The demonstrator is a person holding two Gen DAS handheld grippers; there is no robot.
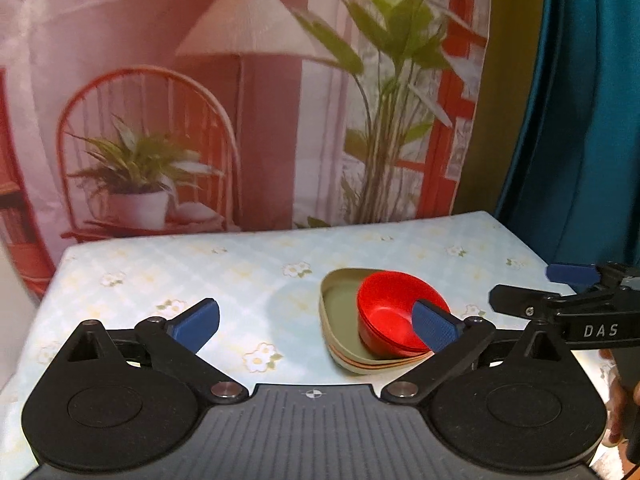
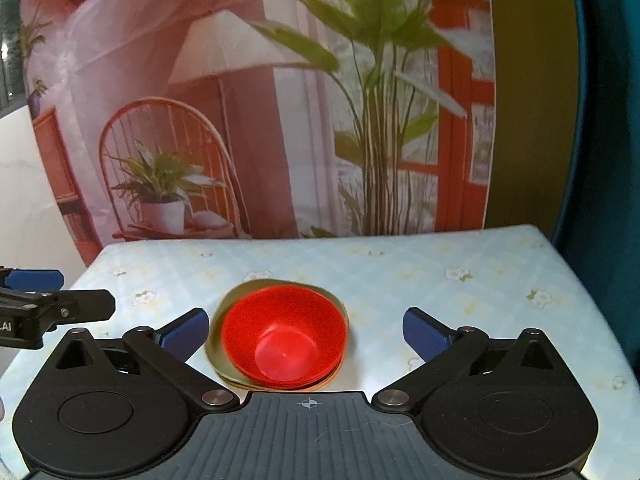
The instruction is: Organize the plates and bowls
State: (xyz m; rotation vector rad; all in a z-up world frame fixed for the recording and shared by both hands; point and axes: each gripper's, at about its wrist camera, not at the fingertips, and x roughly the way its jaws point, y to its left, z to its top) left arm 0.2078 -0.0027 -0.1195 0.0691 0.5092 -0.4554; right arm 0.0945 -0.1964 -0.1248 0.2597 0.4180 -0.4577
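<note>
The red bowls (image 2: 283, 336) sit nested inside a stack of olive and orange plates (image 1: 340, 320), all gathered in one pile near the middle of the flower-print table (image 2: 440, 280). Nothing else lies loose on the cloth that either view shows, so the sorting looks finished or very close to it. The left claw (image 1: 316, 326) is spread wide and empty, with the pile at about one o'clock from it. The right claw (image 2: 306, 334) is likewise released, holding nothing, and the pile lies at twelve o'clock between its blue pads (image 2: 424, 334) but below them, untouched.
</note>
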